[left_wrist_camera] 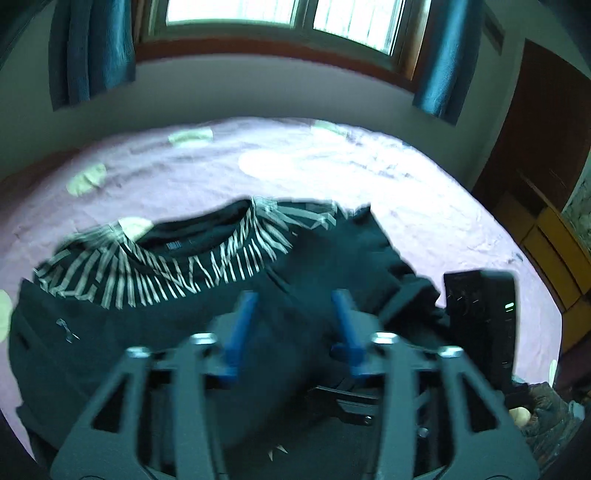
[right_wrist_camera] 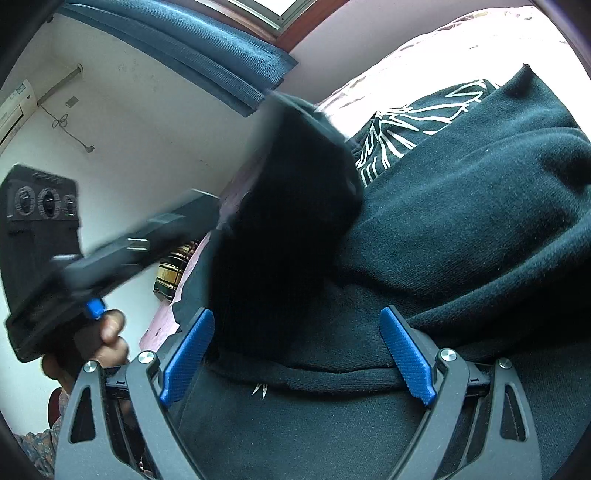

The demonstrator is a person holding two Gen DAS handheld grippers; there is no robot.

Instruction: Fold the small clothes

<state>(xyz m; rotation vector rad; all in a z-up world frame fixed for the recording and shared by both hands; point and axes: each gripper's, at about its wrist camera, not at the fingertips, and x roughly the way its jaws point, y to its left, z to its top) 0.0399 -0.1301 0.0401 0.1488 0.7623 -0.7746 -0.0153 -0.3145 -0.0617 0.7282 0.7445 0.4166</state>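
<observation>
Lying across the purple bedsheet [left_wrist_camera: 332, 162] of the bed is the black sweatshirt [left_wrist_camera: 110, 332], its neckline with the pale zigzag collar print [left_wrist_camera: 177, 269] pointing toward the window [left_wrist_camera: 236, 11], and one side of it is already bunched into a thick fold at the right. The left gripper [left_wrist_camera: 295, 314] is hovering over the middle of the garment with its blue fingers [left_wrist_camera: 242, 325] standing apart, nothing between them; the blur in its view suggests it is travelling. The right gripper [right_wrist_camera: 295, 350] is sitting low against the cloth, its fingers [right_wrist_camera: 188, 354] spread wide, a hem seam running between them but the pads not pressing on it. In the right wrist view a hand [right_wrist_camera: 107, 339] is gripping the handle of the left device, which is sweeping past the folded bulk.

Judging from this, the work seems to be sitting between folds: one flap looks laid over, and both tools are free. The next move is probably calling for each gripper to be lowering onto an edge, likely the hem near the right gripper and the far side near the left, pinching only the top layers, then carrying them over evenly so the bunched fold is not dragging loose.
</observation>
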